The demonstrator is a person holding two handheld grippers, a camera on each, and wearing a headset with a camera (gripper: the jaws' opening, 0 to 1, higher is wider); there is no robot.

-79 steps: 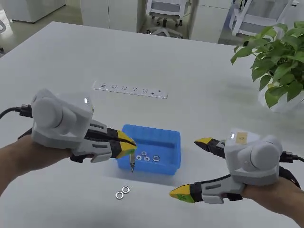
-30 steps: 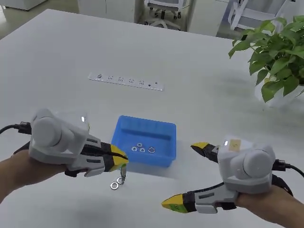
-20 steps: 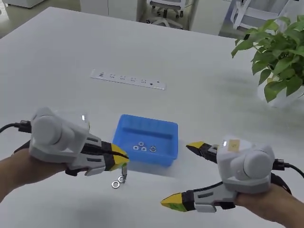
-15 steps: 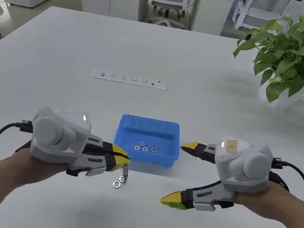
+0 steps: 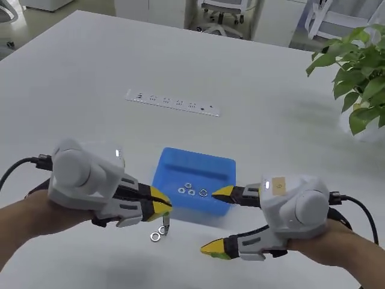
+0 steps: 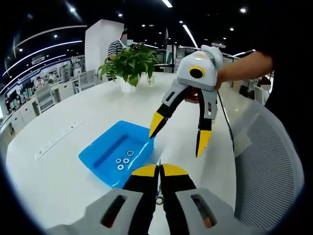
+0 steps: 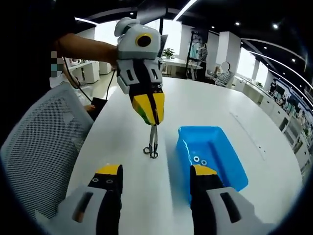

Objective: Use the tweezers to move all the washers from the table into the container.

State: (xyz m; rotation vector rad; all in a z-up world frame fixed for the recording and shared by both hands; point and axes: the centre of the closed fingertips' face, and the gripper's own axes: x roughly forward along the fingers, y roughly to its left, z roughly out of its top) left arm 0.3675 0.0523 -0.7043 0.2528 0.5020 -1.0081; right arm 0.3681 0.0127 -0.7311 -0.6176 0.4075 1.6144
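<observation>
Left gripper (image 5: pixel 164 207): clenched on tweezers (image 7: pixel 153 141).
Right gripper (image 5: pixel 214 220): released, near container (image 5: pixel 198 164).
Washers (image 5: pixel 155 236): just beside container; pinch one rim only, lift level.

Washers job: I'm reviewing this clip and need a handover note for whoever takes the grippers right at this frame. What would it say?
Left gripper: shut on the tweezers, tips down at two washers on the table, just in front of the blue container. I cannot tell whether one is pinched.
Right gripper: open, empty, by the container's near right corner.
Done: a few washers lie in the container.
Left: carry the two table washers into the container with the tweezers.
</observation>
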